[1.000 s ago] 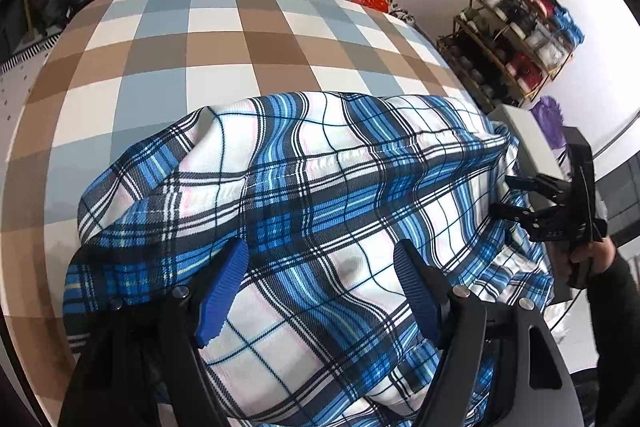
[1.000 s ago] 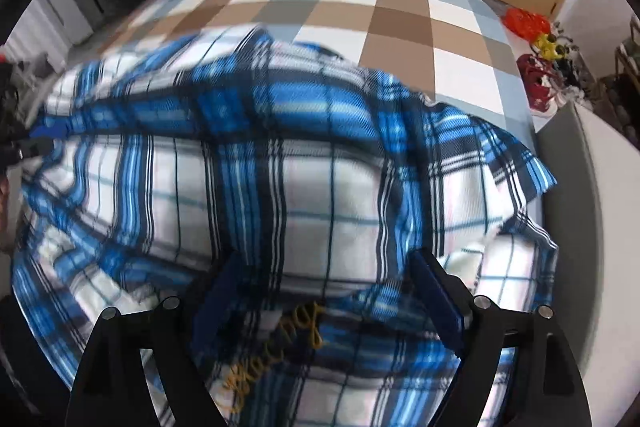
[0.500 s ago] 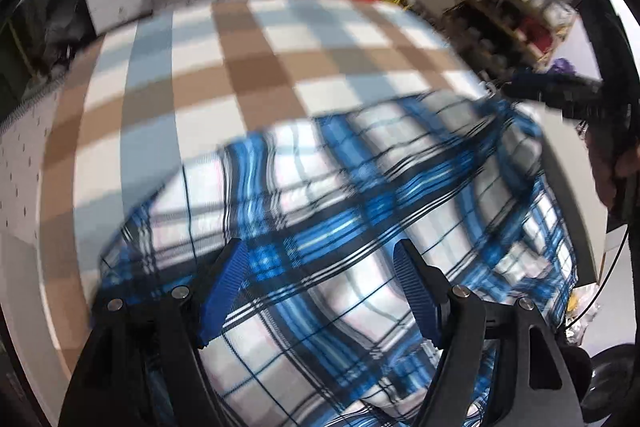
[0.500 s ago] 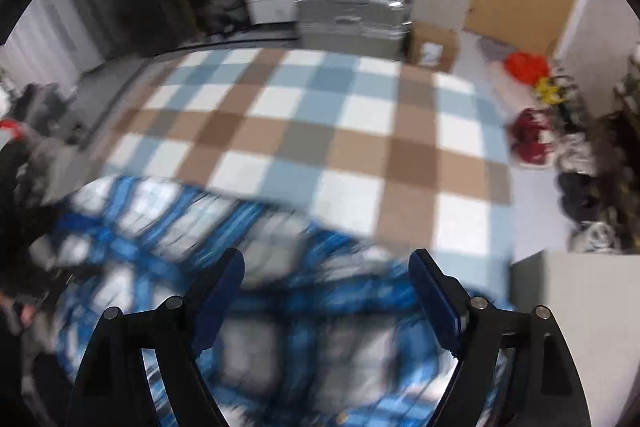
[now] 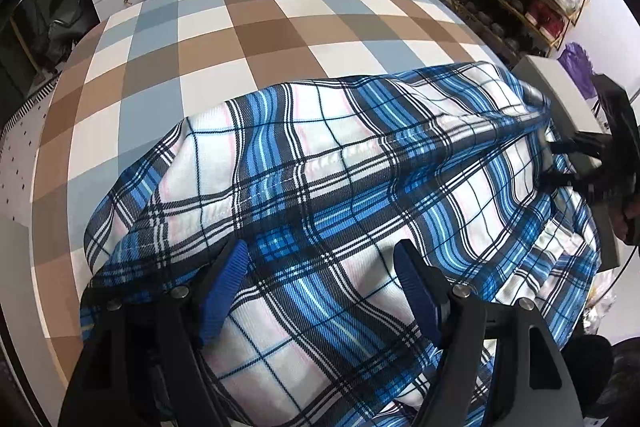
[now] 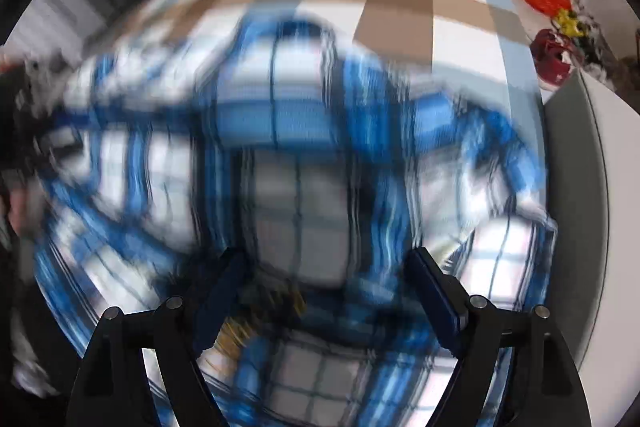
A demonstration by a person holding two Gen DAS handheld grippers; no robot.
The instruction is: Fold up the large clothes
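Plaid shirt (image 5: 320,195) lying on the checked bed (image 5: 200,39)

Both tools, left (image 5: 320,275) and right (image 6: 320,287), are hovering wide apart above the shirt filling the lower frame, gripping nothing.

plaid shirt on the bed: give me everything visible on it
The plaid shirt is blue, white and black woven fabric with faint pink lines. It lies rumpled and bunched on the checked bedspread, one seam ridge running across it, one edge hanging over the bed's side. The left gripper hovers open above it, gripping nothing.
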